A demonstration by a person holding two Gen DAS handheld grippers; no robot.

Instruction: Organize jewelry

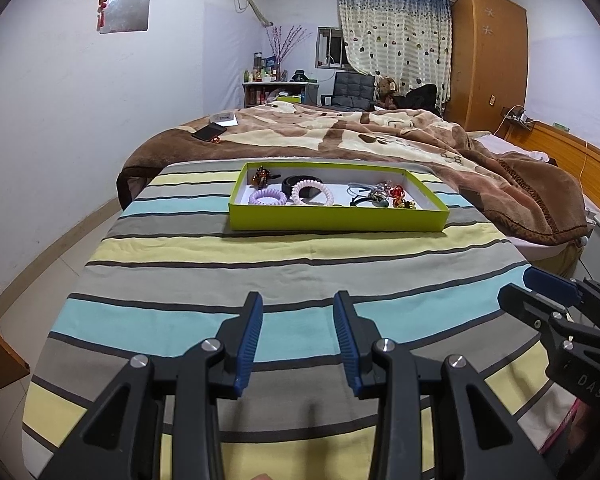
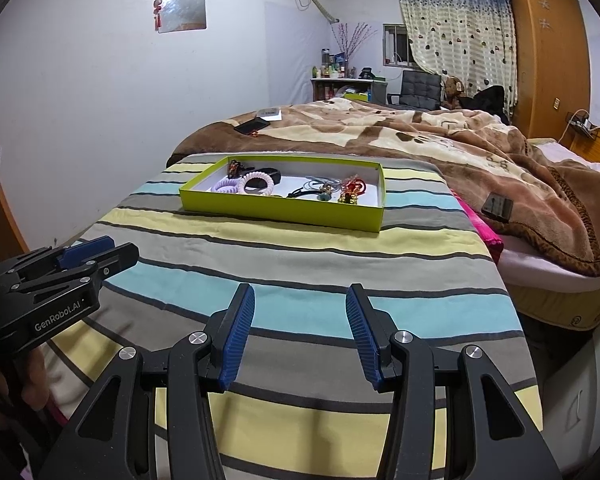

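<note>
A: The left gripper (image 1: 298,308) with its ribbed blue pads is hovering low over the striped cloth (image 1: 292,280), jaws spread and holding nothing.

B: The right gripper (image 2: 301,300) is doing likewise, its blue pads parted and bare, just beside its partner.

A: Both are pointing at the shallow lime-green cardboard tray (image 1: 336,218), which is sitting well ahead on the far part of the stripes.

B: Inside it, a lilac coiled hair tie (image 1: 267,198) is lying touching a pale pink coiled hair tie (image 1: 313,192), with a black band (image 1: 298,182) showing just behind them.

A: At the tray's right end, red and gold trinkets (image 2: 351,191) are bunching together with some dark cords (image 2: 306,193).

B: Beyond, a brown patterned fleece blanket (image 2: 440,140) is covering the bed.
</note>
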